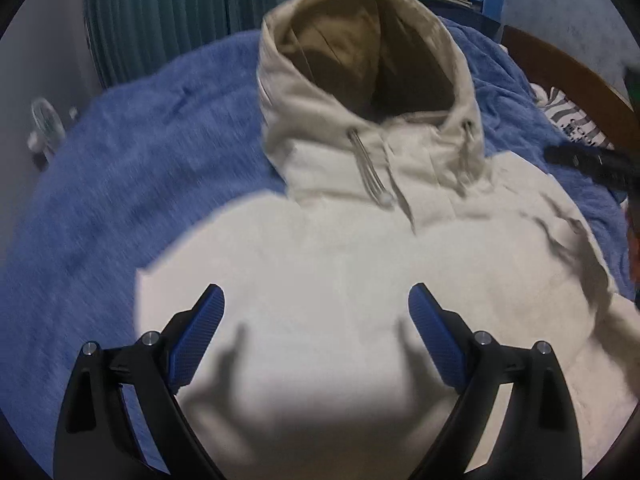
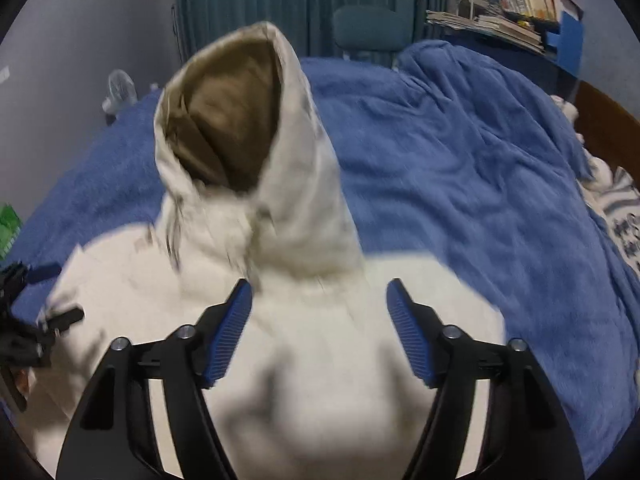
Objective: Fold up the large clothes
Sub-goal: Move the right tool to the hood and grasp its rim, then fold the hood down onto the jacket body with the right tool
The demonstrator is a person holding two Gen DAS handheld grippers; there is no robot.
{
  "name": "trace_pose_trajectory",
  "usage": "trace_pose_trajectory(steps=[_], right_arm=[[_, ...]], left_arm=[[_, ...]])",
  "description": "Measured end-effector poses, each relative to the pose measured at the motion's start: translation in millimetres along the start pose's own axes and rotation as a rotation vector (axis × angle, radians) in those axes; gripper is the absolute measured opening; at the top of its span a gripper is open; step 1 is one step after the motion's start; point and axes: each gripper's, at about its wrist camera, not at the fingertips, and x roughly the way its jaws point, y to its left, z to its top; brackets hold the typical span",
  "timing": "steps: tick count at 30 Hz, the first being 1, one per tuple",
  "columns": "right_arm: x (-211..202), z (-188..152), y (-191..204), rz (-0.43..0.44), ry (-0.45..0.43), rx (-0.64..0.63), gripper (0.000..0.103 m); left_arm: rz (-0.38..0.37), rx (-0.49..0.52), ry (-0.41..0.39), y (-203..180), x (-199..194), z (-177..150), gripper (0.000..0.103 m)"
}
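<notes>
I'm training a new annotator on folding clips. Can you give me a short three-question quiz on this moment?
1. True or false: the left gripper is shut on the hoodie.
2. What does the hoodie lie on? A) blue blanket B) wooden floor C) desk
3. Fill in: the hood's lining is ____.

Key: 1 false, both the left gripper and the right gripper are open; 2 A; 3 tan-brown.

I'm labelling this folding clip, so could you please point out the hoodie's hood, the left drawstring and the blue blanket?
hood [image 1: 360, 52]: left wrist view, on its tan lining.
drawstring [image 1: 370, 168]: left wrist view, mid-cord.
blue blanket [image 2: 460, 152]: right wrist view, bare wrinkled stretch.
</notes>
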Motion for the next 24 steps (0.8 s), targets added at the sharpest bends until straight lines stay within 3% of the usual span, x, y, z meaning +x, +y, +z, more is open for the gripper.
trace_pose_trajectory(steps=[4, 7, 10, 11, 12, 15, 20, 24], right_arm=[[34, 41, 2, 0.005, -0.028, 0.069, 0.068], [53, 68, 2, 0.032, -0.076, 0.138, 0.068], [70, 86, 10, 0.018, -0.109, 0.122, 0.065], [74, 88, 13, -0.008, -0.104, 0.104, 0.043], [78, 89, 15, -0.017, -0.094, 0.093, 0.006], [68, 74, 17, 0.022, -0.123, 0.109, 0.007], [22, 34, 22, 0.039, -0.194, -0.045, 0.006], [-16, -5, 18, 0.126, -0.192, -0.104, 0.006]], left_arm=[[0.082, 0.053, -0.002, 8, 7, 28, 0.089], [0.058, 0.017, -0.015, 16, 11, 44, 0.089], [0.034, 0.000, -0.031, 16, 14, 50, 0.089], [0.049, 0.006, -0.049, 14, 14, 51, 0.089], [0.064, 0.013, -0.065, 13, 13, 51, 0.089], [0.094, 0.008, -0.106, 13, 11, 51, 0.089], [0.041, -0.055, -0.159, 21, -3, 53, 0.088], [-0.043, -0.096, -0.288, 24, -43, 50, 0.088]])
